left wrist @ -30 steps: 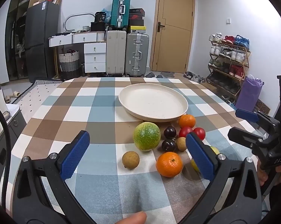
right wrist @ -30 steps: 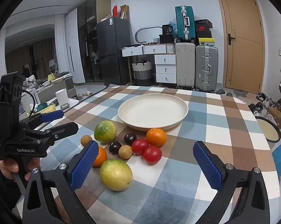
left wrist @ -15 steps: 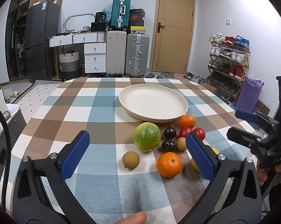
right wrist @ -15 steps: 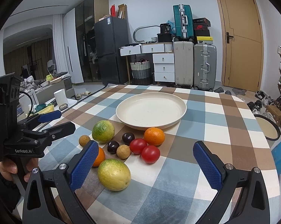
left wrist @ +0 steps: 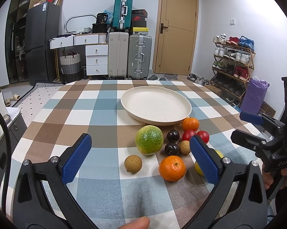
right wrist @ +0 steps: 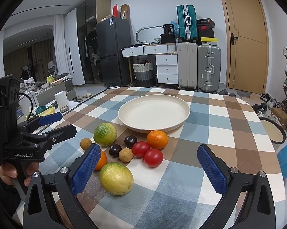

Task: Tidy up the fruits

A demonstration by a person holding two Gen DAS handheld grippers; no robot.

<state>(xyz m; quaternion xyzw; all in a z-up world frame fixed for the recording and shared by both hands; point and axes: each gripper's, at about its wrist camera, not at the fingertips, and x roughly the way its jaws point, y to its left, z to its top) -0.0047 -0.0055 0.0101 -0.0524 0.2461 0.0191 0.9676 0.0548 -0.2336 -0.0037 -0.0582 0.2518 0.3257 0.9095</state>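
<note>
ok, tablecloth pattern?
The tablecloth is a checked plaid of blue, brown and white squares; clearest in the right wrist view.

Left gripper [right wrist: 50,125] body reads "GenRobot.AI" in white, seen from the right wrist view. Right gripper [left wrist: 251,127] body reads "DAS" — left wrist view. Black bag [right wrist: 168,29] on the white dresser [right wrist: 163,57] shows "36". Other box and fridge labels — too small to read.

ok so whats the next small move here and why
Probably lower the open right gripper onto the yellow-green fruit: it lies nearest between the fingers, the plate holds nothing, and all the fruit sits on the tablecloth.
</note>
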